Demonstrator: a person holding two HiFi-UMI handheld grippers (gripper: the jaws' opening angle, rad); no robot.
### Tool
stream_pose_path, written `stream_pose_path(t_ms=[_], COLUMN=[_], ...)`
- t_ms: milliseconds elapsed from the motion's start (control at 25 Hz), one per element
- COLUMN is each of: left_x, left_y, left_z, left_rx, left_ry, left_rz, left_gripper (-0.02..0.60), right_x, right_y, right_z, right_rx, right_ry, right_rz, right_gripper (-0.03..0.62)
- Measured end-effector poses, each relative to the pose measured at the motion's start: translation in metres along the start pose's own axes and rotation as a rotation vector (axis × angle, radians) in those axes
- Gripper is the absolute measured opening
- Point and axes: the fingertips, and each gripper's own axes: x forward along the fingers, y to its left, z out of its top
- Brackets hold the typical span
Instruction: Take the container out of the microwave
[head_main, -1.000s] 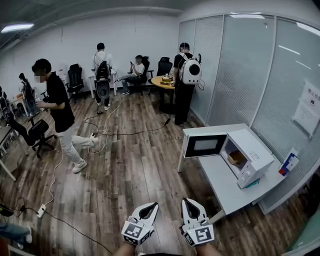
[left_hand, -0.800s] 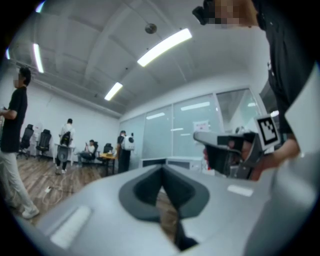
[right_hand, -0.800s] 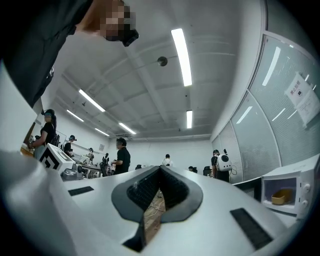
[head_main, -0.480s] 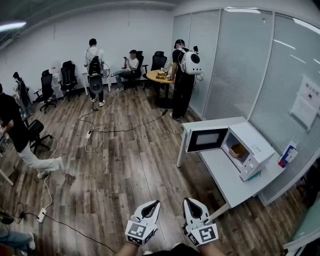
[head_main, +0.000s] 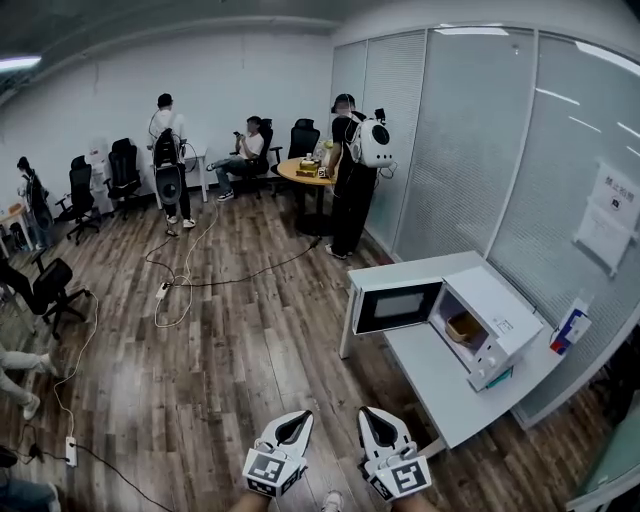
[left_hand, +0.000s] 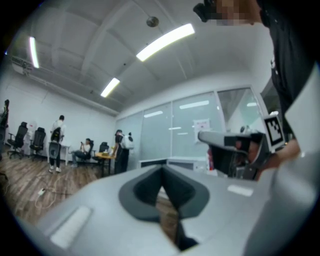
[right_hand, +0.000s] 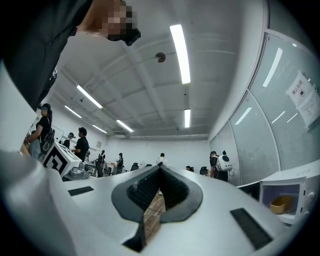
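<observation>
Since both grippers hang low at 6 o'clock in the head view and the microwave (head_main: 503, 322) sits up at 2 o'clock from them, we judge the task as not yet begun, approach only. Wood floor (head_main: 220, 340) fills most of the frame, with people and office chairs far off at 11 to 12 o'clock. The white table (head_main: 452, 395) runs along the glass wall at 3 o'clock and carries the microwave. Its door (head_main: 396, 305) is swung fully open toward 9 o'clock of the cavity. The container (head_main: 466, 327), small and tan, is inside that cavity, well apart from both tools. The right gripper (head_main: 369, 411) is the nearer one. The left gripper (head_main: 299, 416) is just beside it, on the far side from the table. So we judge the reach goes up and right, right gripper leading, and it must open first. Container's long axis: too small to tell. Both jaw pairs are pressed together with nothing between them. That shows in the left gripper view (left_hand: 161, 172) and the right gripper view (right_hand: 160, 172). The right gripper view catches the container (right_hand: 281, 203) at 4 o'clock, low in the lit microwave (right_hand: 295, 187), off the jaw line, which the head view cannot show. The left gripper view shows no container we can make out.
</observation>
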Motion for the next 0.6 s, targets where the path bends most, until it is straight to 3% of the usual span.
stream_pose_path(t_ms=[480, 600], left_x=[0.100, 0.114], left_y=[0.007, 0.012], left_z=[-0.003, 0.013], left_rx=[0.008, -0.004], left_ry=[0.039, 0.027], left_rz=[0.007, 0.020], left_gripper=[0.006, 0.006], right_x=[0.028, 0.036], right_y=[-0.098, -0.112], right_z=[-0.018, -0.021], right_rx=[0.024, 0.034], right_ry=[0.002, 0.004], right_rz=[0.018, 0.018], right_gripper=[-0.002, -0.002])
